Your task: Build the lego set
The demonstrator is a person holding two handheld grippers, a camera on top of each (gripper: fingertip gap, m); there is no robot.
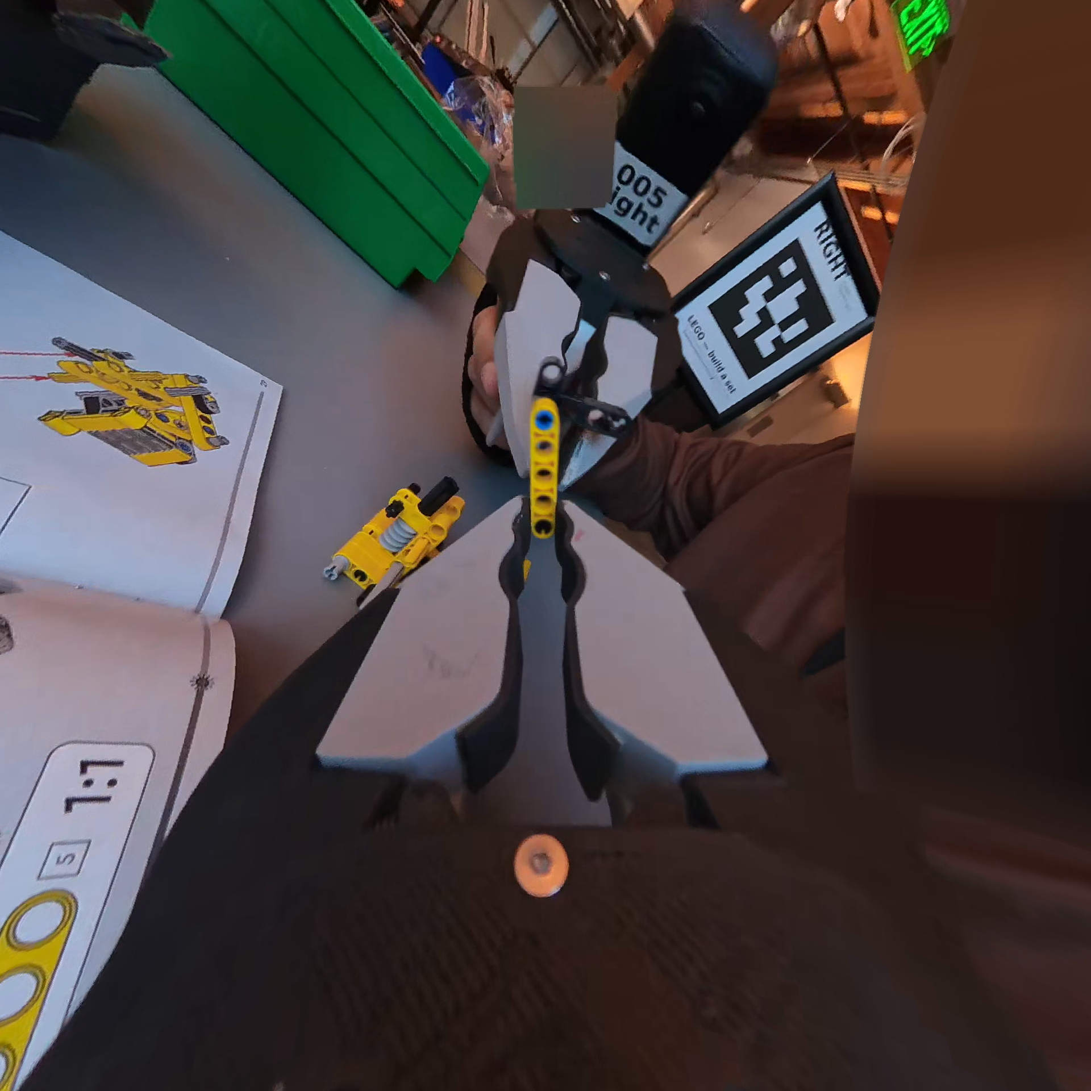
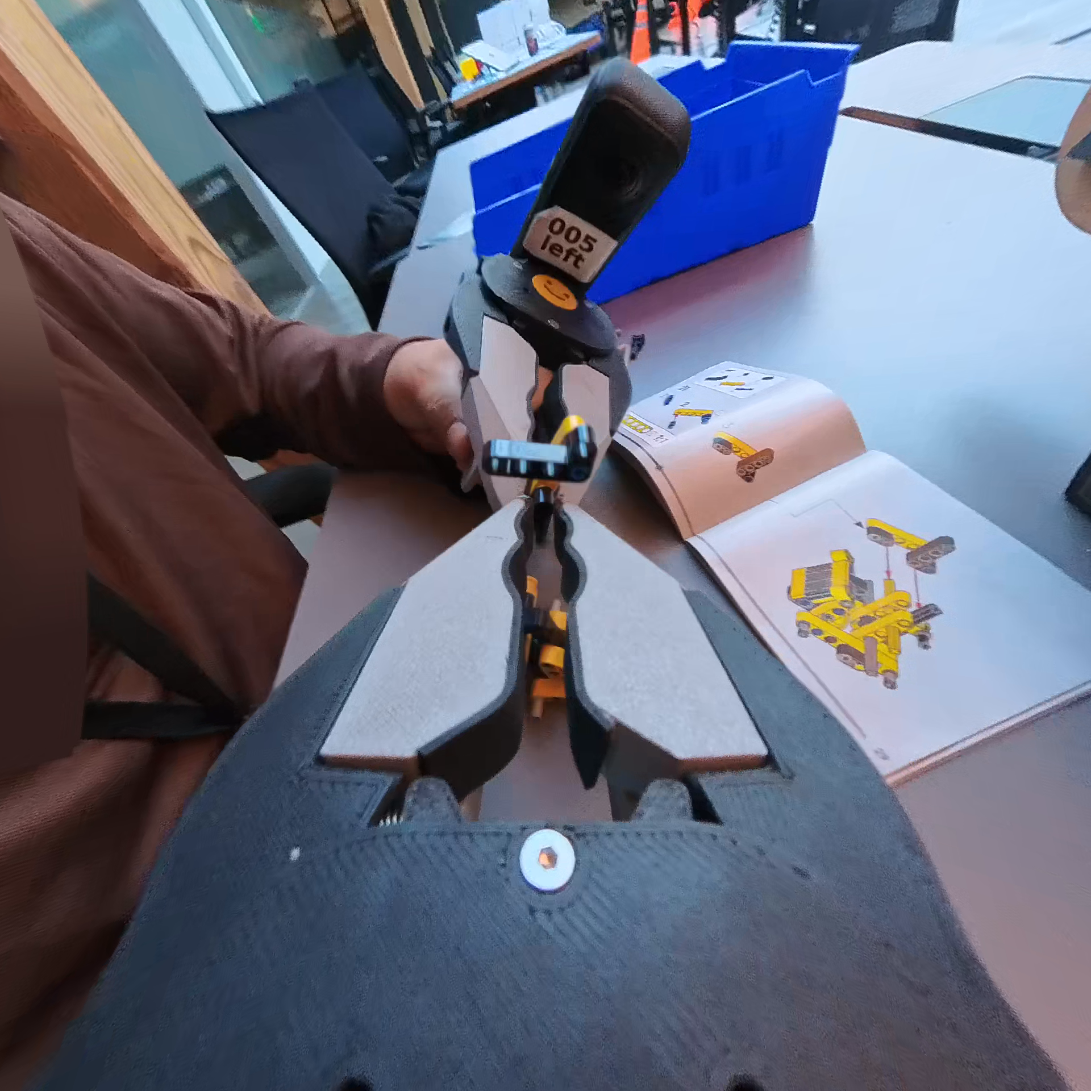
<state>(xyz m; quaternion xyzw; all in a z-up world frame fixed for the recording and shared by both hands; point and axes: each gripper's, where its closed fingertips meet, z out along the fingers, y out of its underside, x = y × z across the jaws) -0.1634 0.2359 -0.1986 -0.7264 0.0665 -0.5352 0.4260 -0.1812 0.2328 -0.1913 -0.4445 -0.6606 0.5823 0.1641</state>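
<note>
My left gripper [image 1: 544, 509] is shut on the lower end of a yellow holed beam [image 1: 543, 466] that has a blue pin [image 1: 543, 420] in its top hole. My right gripper [image 2: 540, 509] faces it tip to tip and is shut on a black beam [image 2: 531, 460]. The black beam also shows in the left wrist view [image 1: 590, 413], meeting the top of the yellow beam. I cannot tell whether the two are joined. Both are held above the table. A yellow sub-assembly with a grey spring [image 1: 395, 543] lies on the table below and to the left.
The open instruction booklet [image 1: 147, 472] lies on the grey table, also in the right wrist view [image 2: 885, 590]. A green bin [image 1: 330, 130] stands behind, a blue bin [image 2: 708, 177] at the far side. A framed marker sign [image 1: 773, 307] stands on the right. A person's brown sleeve [image 2: 177, 384] is close. My left and right fingertips are right by each other.
</note>
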